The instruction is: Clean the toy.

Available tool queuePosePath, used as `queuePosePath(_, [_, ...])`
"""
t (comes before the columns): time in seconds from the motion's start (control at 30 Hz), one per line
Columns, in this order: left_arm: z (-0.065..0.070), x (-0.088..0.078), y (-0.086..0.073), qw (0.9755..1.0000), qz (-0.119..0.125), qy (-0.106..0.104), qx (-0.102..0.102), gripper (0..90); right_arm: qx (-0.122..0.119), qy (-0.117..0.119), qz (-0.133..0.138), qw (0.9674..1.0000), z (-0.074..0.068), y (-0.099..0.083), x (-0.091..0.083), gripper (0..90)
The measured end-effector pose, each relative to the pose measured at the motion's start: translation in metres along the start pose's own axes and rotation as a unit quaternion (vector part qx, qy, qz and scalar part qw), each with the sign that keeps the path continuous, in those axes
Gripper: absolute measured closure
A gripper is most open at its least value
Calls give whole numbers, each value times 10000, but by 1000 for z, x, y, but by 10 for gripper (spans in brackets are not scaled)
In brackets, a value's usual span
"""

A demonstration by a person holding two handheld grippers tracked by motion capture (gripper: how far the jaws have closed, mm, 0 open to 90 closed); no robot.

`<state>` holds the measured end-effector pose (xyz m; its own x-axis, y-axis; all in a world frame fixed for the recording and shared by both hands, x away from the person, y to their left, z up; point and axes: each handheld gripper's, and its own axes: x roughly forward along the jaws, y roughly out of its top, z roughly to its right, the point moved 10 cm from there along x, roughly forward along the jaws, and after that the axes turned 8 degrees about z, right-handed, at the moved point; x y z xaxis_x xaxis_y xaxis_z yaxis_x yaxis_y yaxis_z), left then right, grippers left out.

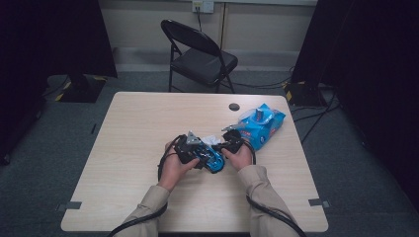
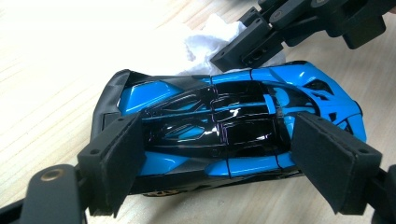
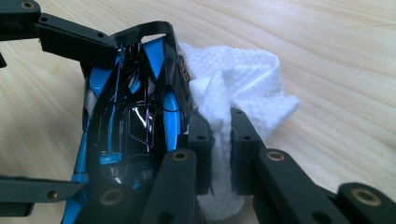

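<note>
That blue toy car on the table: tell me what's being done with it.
A person is cleaning the toy car on the table. The left gripper straddles the car across its middle, steadying it. The right gripper is shut on a white wipe and presses it against the car's side. A blue packet lies further back on the table, beside the person's right hand.

The toy car [image 2: 224, 135] is bright blue with glossy black; the wipe [image 3: 243, 88] is white and dimpled; the worktop [image 1: 148, 118] is pale woodgrain.
</note>
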<state>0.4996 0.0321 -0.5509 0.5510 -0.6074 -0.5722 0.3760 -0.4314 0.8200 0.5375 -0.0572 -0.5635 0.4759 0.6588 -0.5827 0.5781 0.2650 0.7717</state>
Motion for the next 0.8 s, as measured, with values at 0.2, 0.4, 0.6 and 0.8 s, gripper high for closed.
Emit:
queuePosePath(0.2, [0, 0, 0, 10000, 23, -4, 2, 175, -63, -10, -12, 10000, 0, 0, -1, 820])
queuePosePath(0.4, [0, 0, 0, 10000, 41, 21, 5, 175, -279, -79, -73, 9996, -1, 0, -1, 820])
queuePosePath(0.6, [1, 0, 0, 10000, 28, -6, 18, 175, -273, -67, -35, 9996, -1, -1, -2, 820])
queuePosePath(0.8, [1, 0, -1, 10000, 51, -3, 15, 176, -307, -65, -69, 9995, -1, -1, -3, 820])
